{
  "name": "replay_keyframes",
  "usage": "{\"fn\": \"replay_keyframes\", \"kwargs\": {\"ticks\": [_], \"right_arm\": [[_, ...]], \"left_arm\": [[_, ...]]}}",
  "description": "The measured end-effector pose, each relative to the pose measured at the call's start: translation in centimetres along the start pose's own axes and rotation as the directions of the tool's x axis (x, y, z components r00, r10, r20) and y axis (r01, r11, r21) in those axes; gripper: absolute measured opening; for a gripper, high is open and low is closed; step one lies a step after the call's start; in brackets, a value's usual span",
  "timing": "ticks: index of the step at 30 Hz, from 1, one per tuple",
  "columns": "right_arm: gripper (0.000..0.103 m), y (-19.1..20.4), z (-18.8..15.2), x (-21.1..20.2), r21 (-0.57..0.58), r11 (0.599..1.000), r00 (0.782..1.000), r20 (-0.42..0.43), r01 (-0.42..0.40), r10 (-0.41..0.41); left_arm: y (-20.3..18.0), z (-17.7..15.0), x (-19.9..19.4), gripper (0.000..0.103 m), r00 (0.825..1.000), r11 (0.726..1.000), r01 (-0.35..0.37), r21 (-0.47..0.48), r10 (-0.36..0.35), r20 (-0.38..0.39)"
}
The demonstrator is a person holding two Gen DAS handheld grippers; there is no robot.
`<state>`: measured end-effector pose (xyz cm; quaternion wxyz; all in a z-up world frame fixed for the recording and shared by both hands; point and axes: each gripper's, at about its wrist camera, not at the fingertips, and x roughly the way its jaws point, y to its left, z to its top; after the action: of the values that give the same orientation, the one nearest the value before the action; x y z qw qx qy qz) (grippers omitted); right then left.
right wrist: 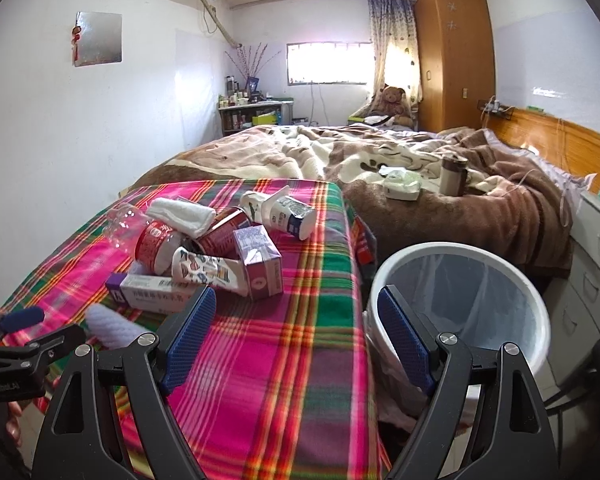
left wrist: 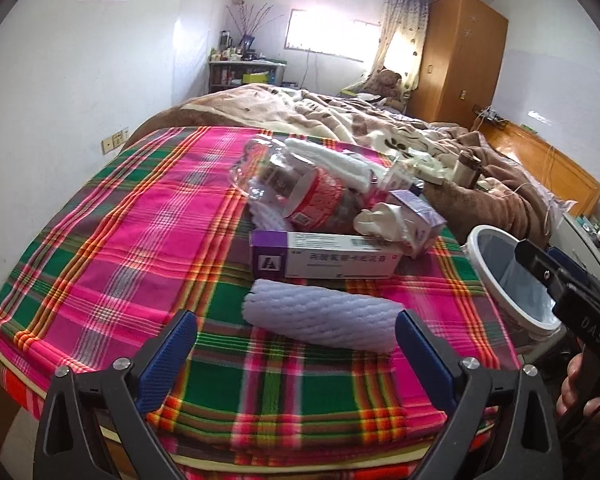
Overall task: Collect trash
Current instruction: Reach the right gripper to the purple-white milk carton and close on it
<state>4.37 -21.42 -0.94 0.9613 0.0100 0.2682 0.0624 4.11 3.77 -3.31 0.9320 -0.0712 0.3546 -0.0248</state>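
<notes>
A plaid cloth [left wrist: 112, 248] is covering the tabletop, with a white trash bin [right wrist: 460, 304] standing just beside its edge. Trash is lying piled on the cloth: a clear bottle [left wrist: 296, 188], a purple-and-white box [left wrist: 324, 258], a lilac foam roll [left wrist: 320, 318]. Both the left gripper [left wrist: 296, 344] and the right gripper [right wrist: 296, 340] are holding their fingers wide apart, gripping nothing.

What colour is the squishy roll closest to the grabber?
The foam roll is pale lilac-blue, clearest in the left wrist view.

woven plaid cloth [left wrist: 140, 240], matt and slightly coarse; clear glossy plastic bottle [left wrist: 284, 184] with a printed label; smooth cardboard box [left wrist: 324, 256]; ribbed soft foam roll [left wrist: 320, 316]; white plastic bin [right wrist: 460, 304] lined with thin translucent film; plush fleece blanket [right wrist: 440, 200]; varnished wood wardrobe [right wrist: 452, 52].
</notes>
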Motion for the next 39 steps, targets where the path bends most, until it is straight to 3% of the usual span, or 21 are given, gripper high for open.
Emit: {"fn": "replay_keyframes", "kwargs": {"ticks": [9, 12, 16, 19, 22, 28, 31, 36, 39], "right_arm": [[0.084, 0.5, 1.2, 3.3, -0.021, 1.000, 0.999, -0.040, -0.020, 0.019], [0.081, 1.2, 1.7, 4.3, -0.071, 0.997, 0.999, -0.034, 0.000, -0.003], [0.073, 1.1, 2.3, 5.8, -0.083, 0.996, 0.997, -0.077, -0.029, 0.023], [0.064, 0.8, 2.7, 7.0, -0.073, 0.996, 0.992, -0.118, -0.048, 0.040], [0.063, 0.7, 2.9, 8.0, -0.061, 0.996, 0.987, -0.149, -0.069, 0.060], [0.062, 1.5, 3.1, 9.1, -0.058, 0.989, 0.974, -0.193, -0.135, 0.122], [0.057, 1.7, 3.1, 9.7, -0.056, 0.985, 0.965, -0.219, -0.160, 0.145], [0.048, 1.6, 3.4, 10.2, -0.031, 0.980, 0.956, -0.230, -0.196, 0.184], [0.047, 1.9, 3.3, 10.5, -0.026, 0.975, 0.945, -0.253, -0.221, 0.207]], "left_arm": [[1.0, 0.2, 3.2, 0.083, 0.988, 0.994, 0.079, -0.074, -0.088, -0.129], [0.9, 0.4, 4.6, 0.073, 0.976, 0.987, 0.113, -0.114, -0.132, -0.174], [1.0, 0.4, 6.2, 0.073, 0.961, 0.973, 0.146, -0.180, -0.183, -0.209], [1.1, 0.9, 6.5, 0.073, 0.961, 0.965, 0.152, -0.215, -0.195, -0.197], [0.9, 1.6, 7.0, 0.073, 0.961, 0.954, 0.162, -0.250, -0.211, -0.181], [0.6, 2.0, 8.5, 0.073, 0.942, 0.908, 0.218, -0.357, -0.292, -0.168], [0.6, 2.1, 9.0, 0.072, 0.940, 0.896, 0.226, -0.382, -0.303, -0.155], [1.6, 2.3, 9.9, 0.057, 0.929, 0.854, 0.243, -0.459, -0.341, -0.142], [1.9, 2.4, 10.2, 0.048, 0.930, 0.852, 0.240, -0.466, -0.340, -0.143]]}}
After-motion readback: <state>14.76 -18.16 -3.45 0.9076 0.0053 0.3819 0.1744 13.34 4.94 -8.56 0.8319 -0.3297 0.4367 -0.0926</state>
